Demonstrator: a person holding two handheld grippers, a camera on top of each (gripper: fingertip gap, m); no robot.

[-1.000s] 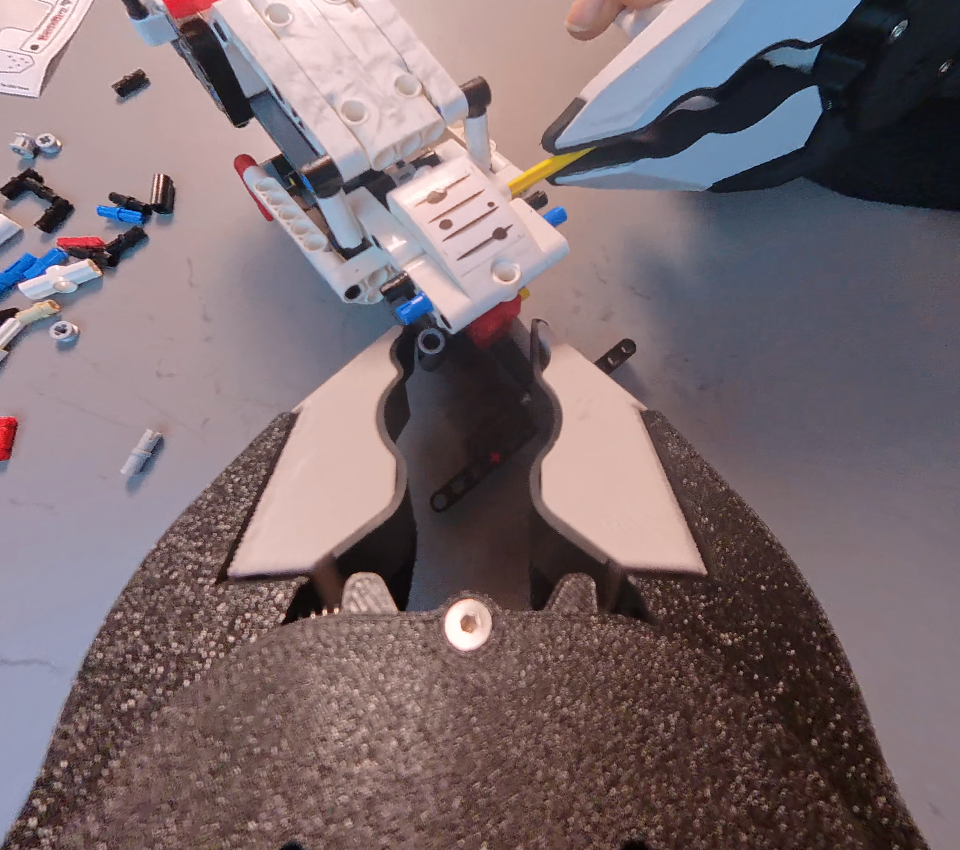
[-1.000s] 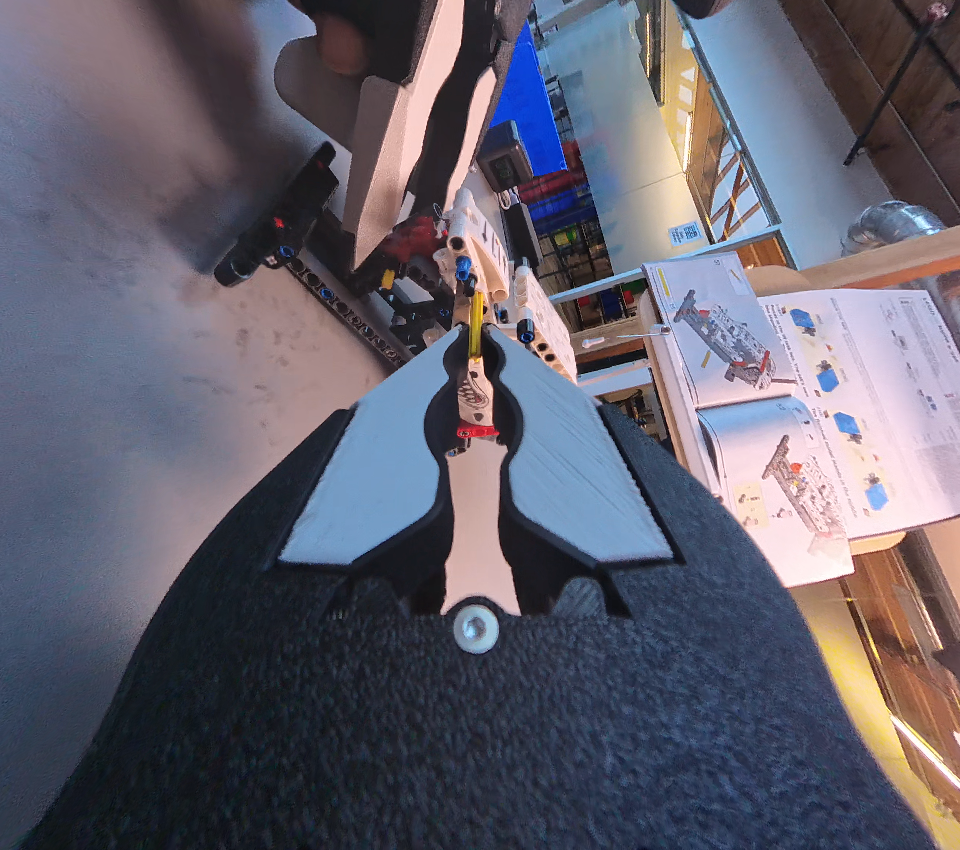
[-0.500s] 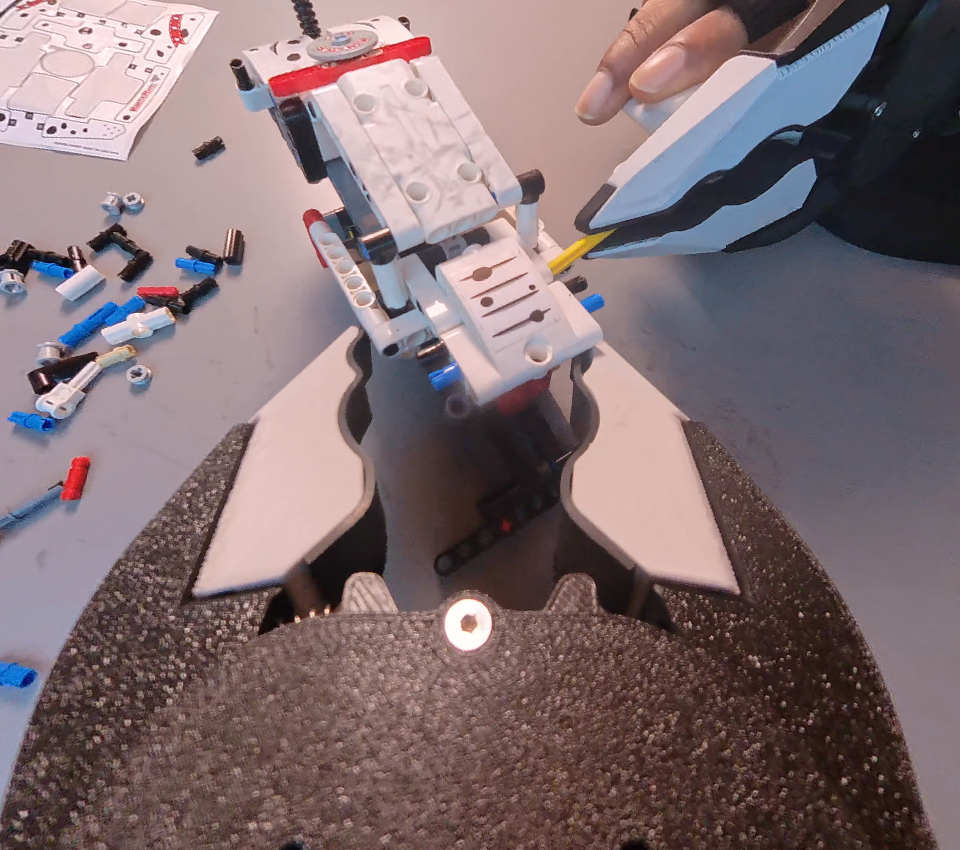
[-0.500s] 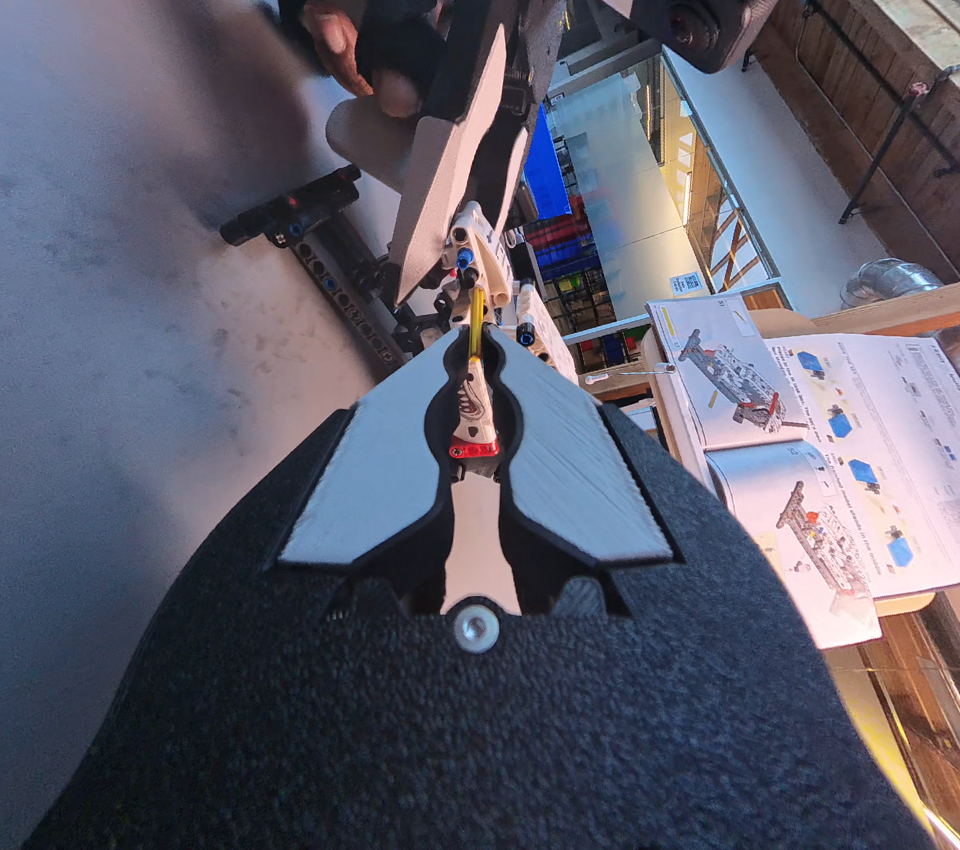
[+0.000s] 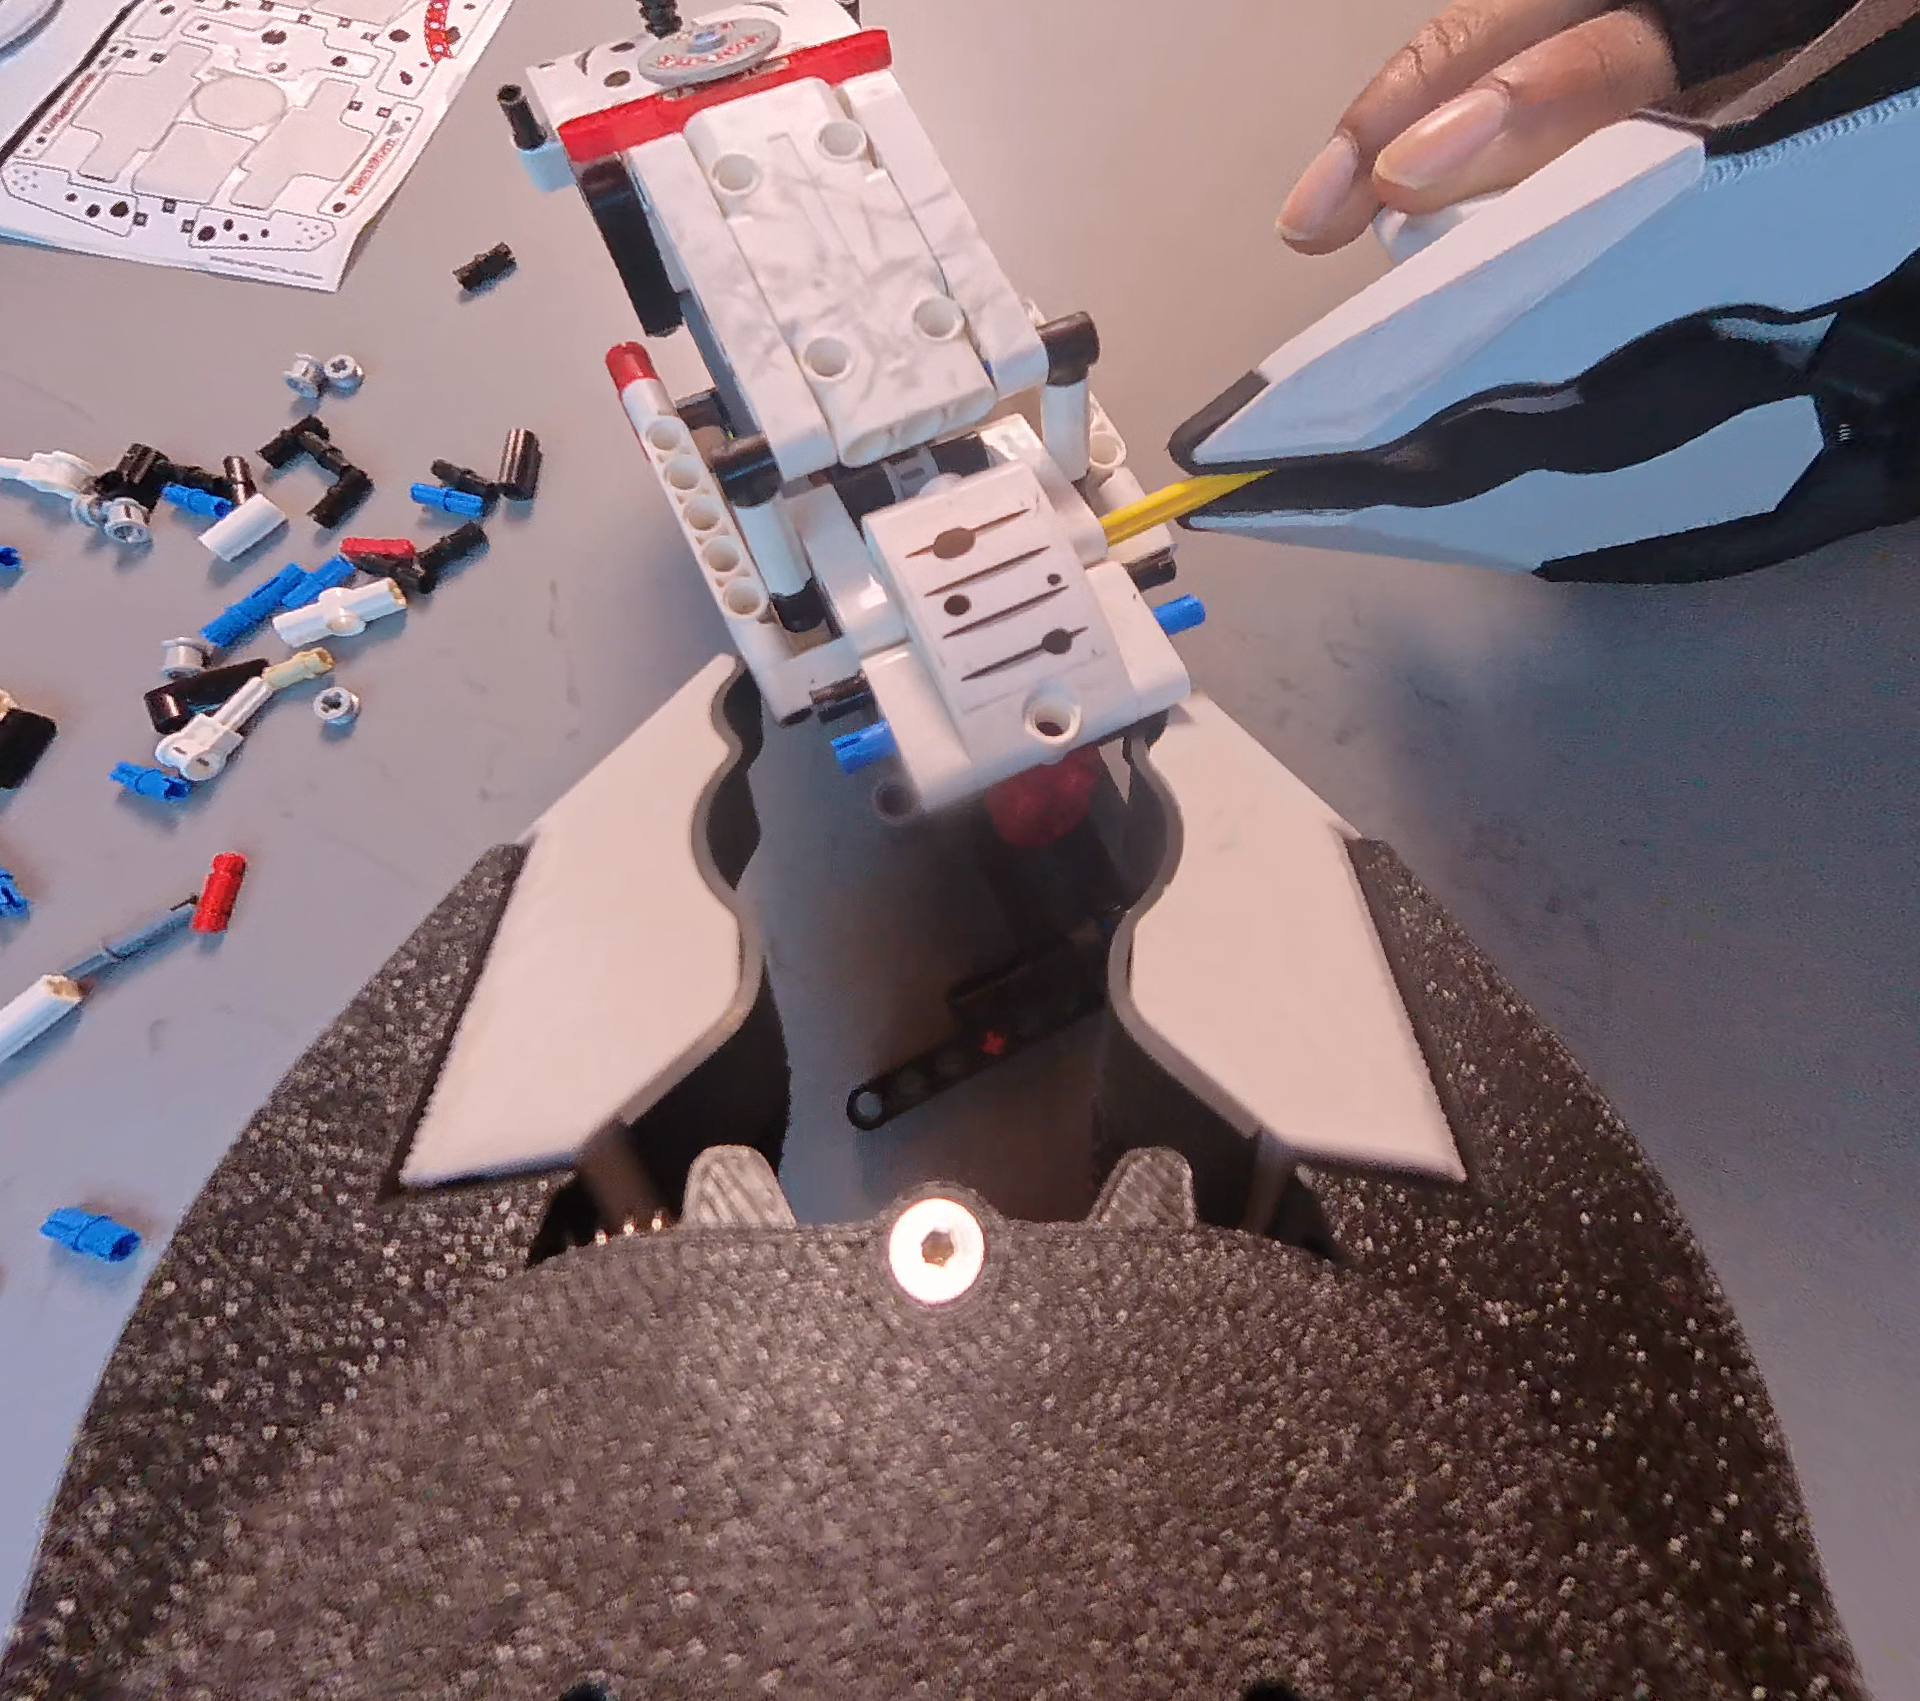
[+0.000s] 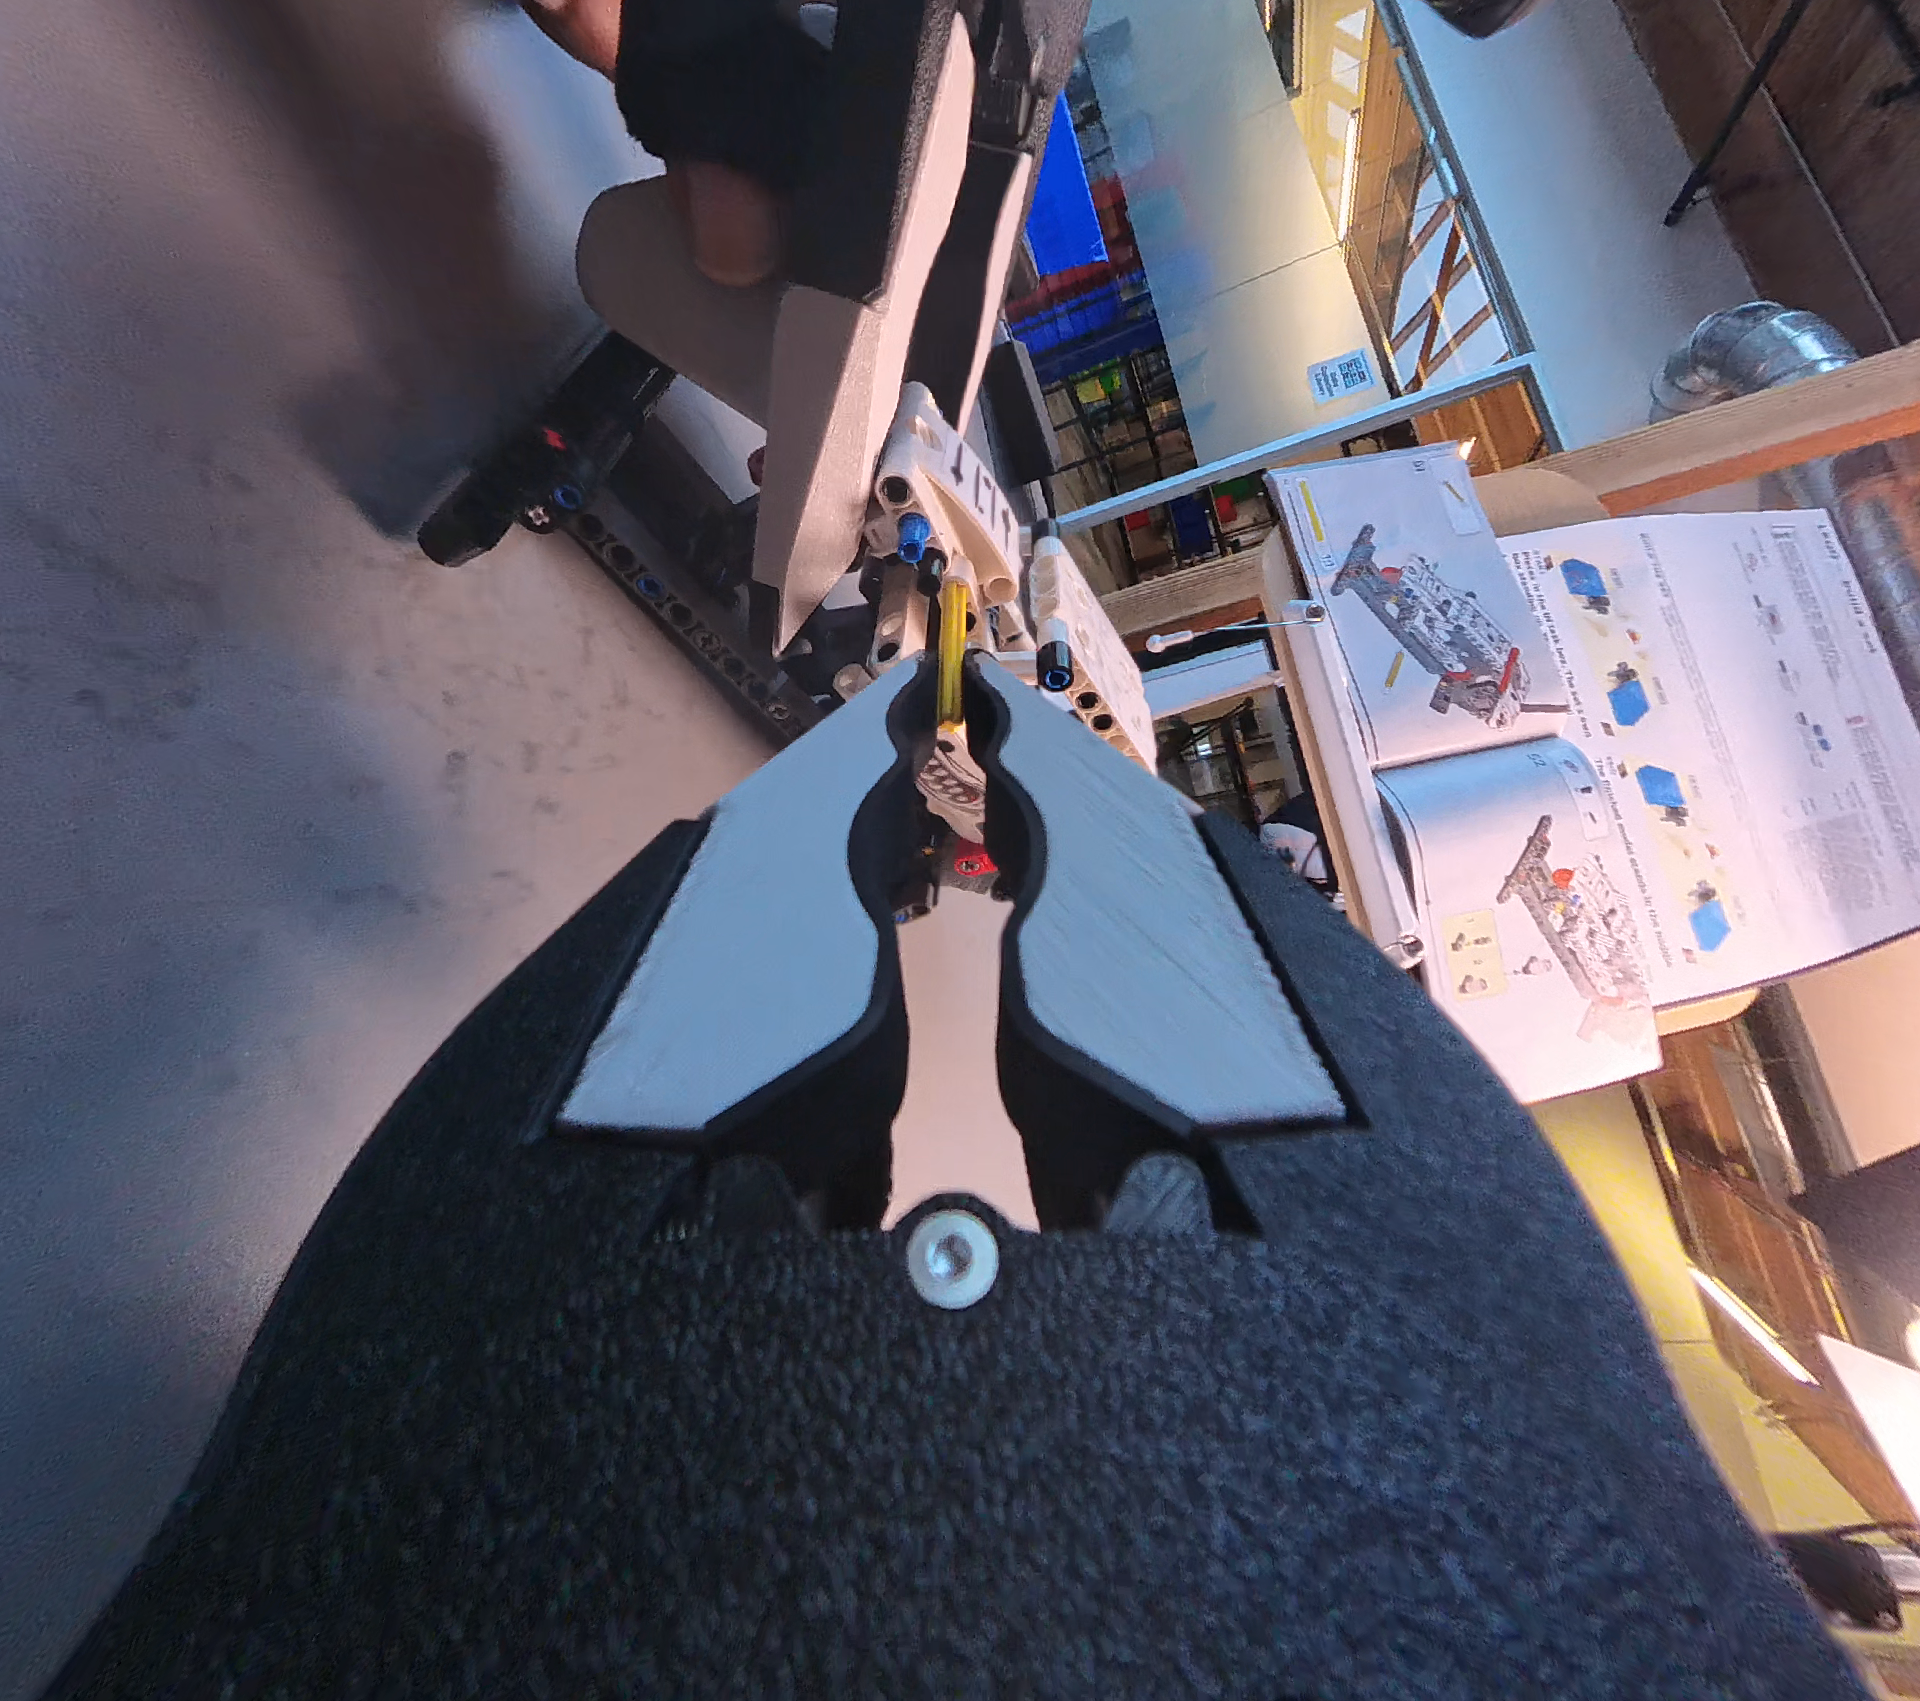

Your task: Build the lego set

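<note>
- My left gripper (image 5: 940, 752) is spread wide; the near end of the white lego model (image 5: 831, 394) sits between its fingertips, and I can't tell whether either finger touches it.
- The model tilts up off the grey table (image 5: 1558, 872), its red-trimmed end farthest from me.
- My right gripper (image 6: 951, 675) is pinched tight on a thin yellow axle (image 6: 951, 649), whose far end meets the model's right side.
- In my left view that axle (image 5: 1164, 500) pokes from the right gripper's (image 5: 1195, 477) tips, touching the model.
- Loose pieces (image 5: 301, 571) and a sticker sheet (image 5: 239, 113) lie left of the model.
- An open instruction booklet (image 6: 1621, 737) shows in my right view.
</note>
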